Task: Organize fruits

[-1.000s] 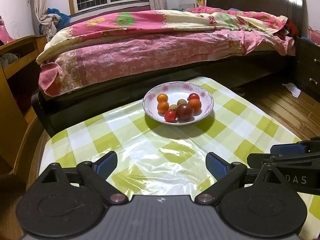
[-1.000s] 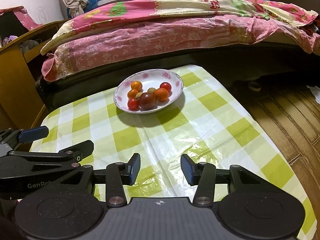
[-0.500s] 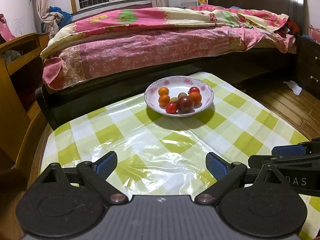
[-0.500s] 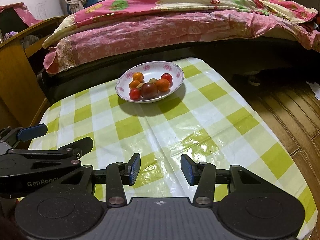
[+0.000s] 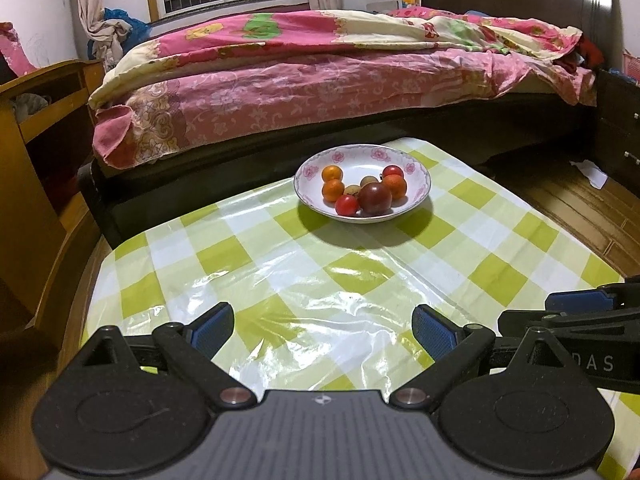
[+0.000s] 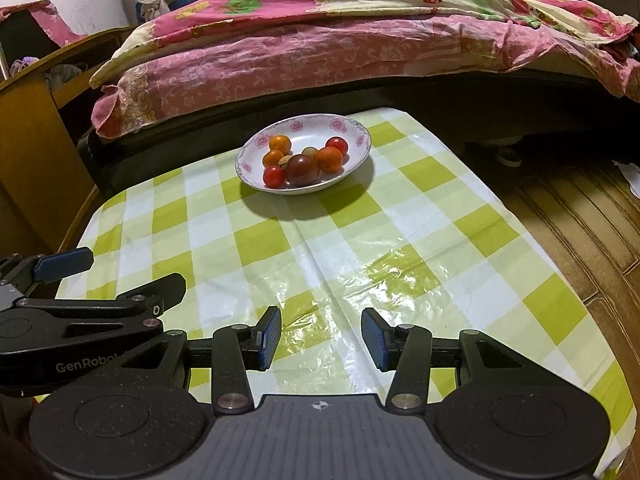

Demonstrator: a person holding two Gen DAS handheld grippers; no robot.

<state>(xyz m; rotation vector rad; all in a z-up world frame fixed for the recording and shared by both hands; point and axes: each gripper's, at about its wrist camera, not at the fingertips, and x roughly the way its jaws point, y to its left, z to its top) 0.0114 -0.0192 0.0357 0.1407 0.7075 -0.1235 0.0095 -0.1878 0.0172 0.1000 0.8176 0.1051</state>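
A white floral bowl (image 5: pixel 416 164) (image 6: pixel 360 136) stands at the far end of the green checked table. It holds several fruits: a large dark red one (image 5: pixel 375 198) (image 6: pixel 302 169), small red tomatoes (image 5: pixel 346 205) (image 6: pixel 274 176) and orange ones (image 5: pixel 333 190) (image 6: pixel 330 159). My left gripper (image 5: pixel 323 330) is open and empty above the table's near edge, well short of the bowl. My right gripper (image 6: pixel 321 338) is open and empty, also near the front edge. Each gripper shows at the side of the other's view.
A bed with pink bedding (image 5: pixel 320 76) runs close behind the table's far edge. A wooden desk (image 5: pixel 36 128) stands on the left. Wooden floor (image 6: pixel 580 208) lies to the right, with a dark nightstand (image 5: pixel 620 128) beyond.
Both grippers have drawn back and risen slightly from the bowl, so the bowl looks smaller and more table shows. The jaws have stayed open.
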